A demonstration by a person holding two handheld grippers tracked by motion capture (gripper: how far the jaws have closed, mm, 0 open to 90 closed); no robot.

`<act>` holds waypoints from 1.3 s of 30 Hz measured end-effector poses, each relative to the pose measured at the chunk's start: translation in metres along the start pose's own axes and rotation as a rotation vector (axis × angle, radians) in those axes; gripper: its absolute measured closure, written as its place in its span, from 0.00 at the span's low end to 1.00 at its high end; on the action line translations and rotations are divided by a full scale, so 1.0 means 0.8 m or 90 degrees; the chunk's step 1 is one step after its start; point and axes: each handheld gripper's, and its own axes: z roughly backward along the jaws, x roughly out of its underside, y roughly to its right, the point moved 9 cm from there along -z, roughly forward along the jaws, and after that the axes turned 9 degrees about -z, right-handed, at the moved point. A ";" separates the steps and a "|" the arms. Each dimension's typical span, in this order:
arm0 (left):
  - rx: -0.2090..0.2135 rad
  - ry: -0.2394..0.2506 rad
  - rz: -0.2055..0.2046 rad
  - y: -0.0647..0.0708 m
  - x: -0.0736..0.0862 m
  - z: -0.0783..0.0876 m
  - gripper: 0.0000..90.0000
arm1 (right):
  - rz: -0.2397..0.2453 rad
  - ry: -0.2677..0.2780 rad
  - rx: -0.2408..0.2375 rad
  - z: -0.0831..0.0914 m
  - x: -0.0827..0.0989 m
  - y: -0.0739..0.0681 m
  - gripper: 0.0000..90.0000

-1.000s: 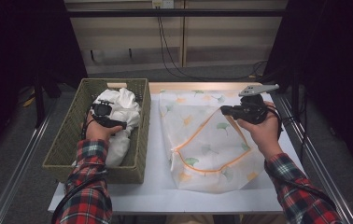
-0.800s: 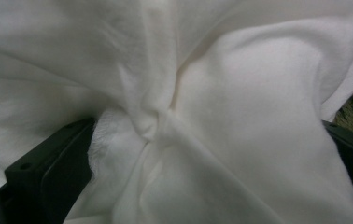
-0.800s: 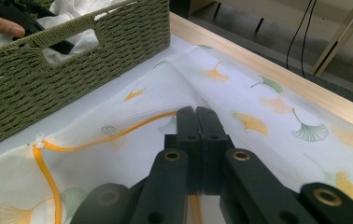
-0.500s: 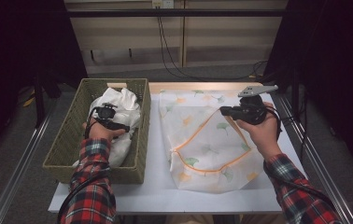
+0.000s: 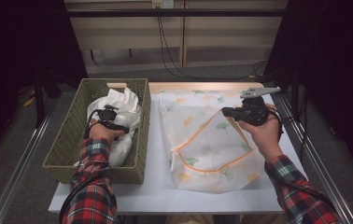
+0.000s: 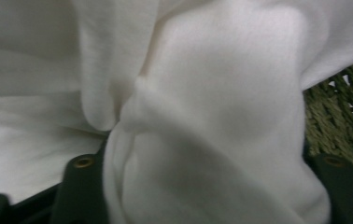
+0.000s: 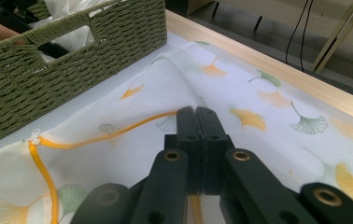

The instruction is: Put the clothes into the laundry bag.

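Now your left gripper (image 5: 117, 127) sits inside the woven basket (image 5: 67, 140); its jaws have just been closing, and a fold of the white cloth (image 6: 202, 121) bulges between them. Your right gripper (image 7: 196, 122) pinches the orange-trimmed edge of the leaf-print laundry bag (image 5: 207, 144), jaws fully together.

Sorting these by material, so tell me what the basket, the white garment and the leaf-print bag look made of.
Basket: woven green cord or grass rope, matte, twisted strands visible. White garment: soft knit, probably cotton fleece, with thick rounded folds. Leaf-print bag: thin, slightly sheer mesh-like fabric with an orange zipper, likely synthetic.
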 end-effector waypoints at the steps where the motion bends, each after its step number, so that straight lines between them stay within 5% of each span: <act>1: 0.000 -0.004 -0.001 0.001 0.000 0.001 0.53 | 0.001 -0.001 0.003 0.000 0.000 0.000 0.99; 9: 0.007 -0.009 0.044 0.001 -0.009 0.013 0.62 | 0.003 -0.004 -0.002 -0.003 0.000 -0.002 0.99; 19: 0.024 0.056 0.082 -0.006 -0.029 0.048 0.63 | 0.002 -0.002 -0.001 -0.003 -0.003 0.000 0.99; 25: 0.029 0.085 0.056 -0.008 -0.046 0.079 0.63 | 0.003 -0.002 0.001 -0.003 -0.004 -0.001 0.99; 30: 0.038 0.128 0.067 -0.008 -0.066 0.106 0.63 | 0.002 -0.001 0.002 -0.004 -0.004 -0.001 0.99; 39: 0.099 0.174 0.071 0.011 -0.097 0.146 0.64 | -0.001 -0.002 0.004 -0.006 -0.008 0.001 0.99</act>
